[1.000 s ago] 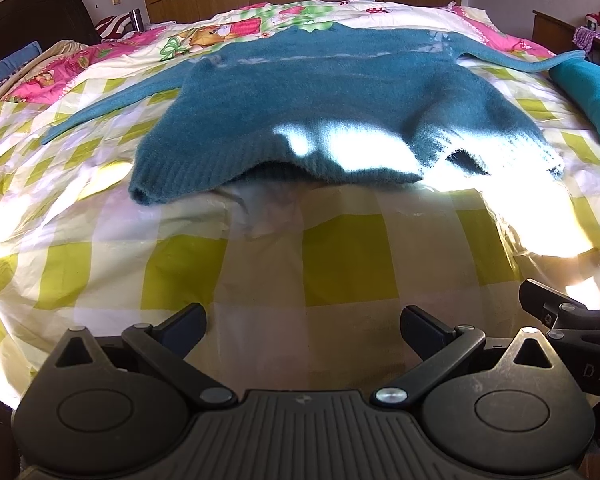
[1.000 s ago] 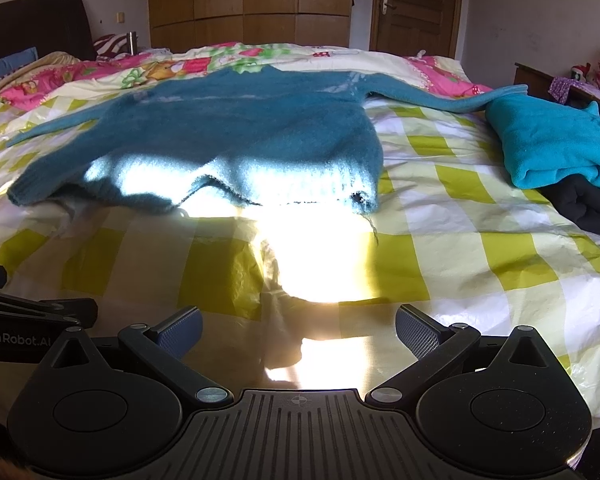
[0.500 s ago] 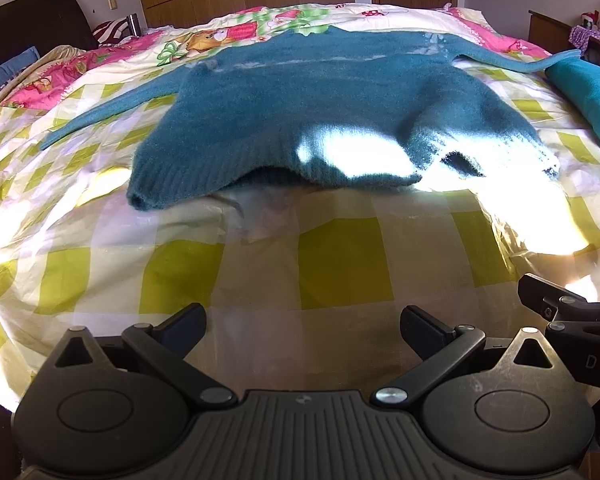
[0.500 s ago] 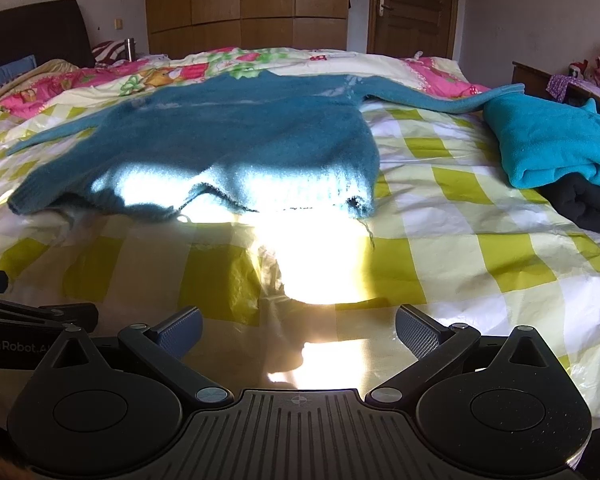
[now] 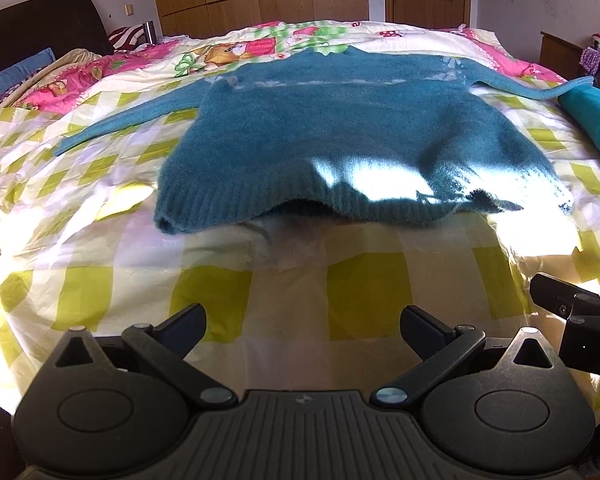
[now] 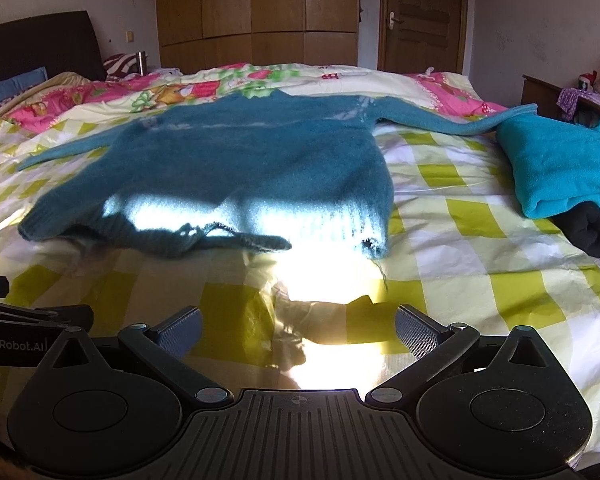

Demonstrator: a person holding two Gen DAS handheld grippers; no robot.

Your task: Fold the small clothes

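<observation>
The teal sweater [image 5: 340, 136] is lying flat on the yellow-checked bedspread [image 5: 220, 280], sleeves spreading out to either side, while the left gripper [image 5: 302, 322] and then the right gripper [image 6: 298, 326] are hovering short of its hem, both with jaws gaping wide, gripping nothing.
</observation>
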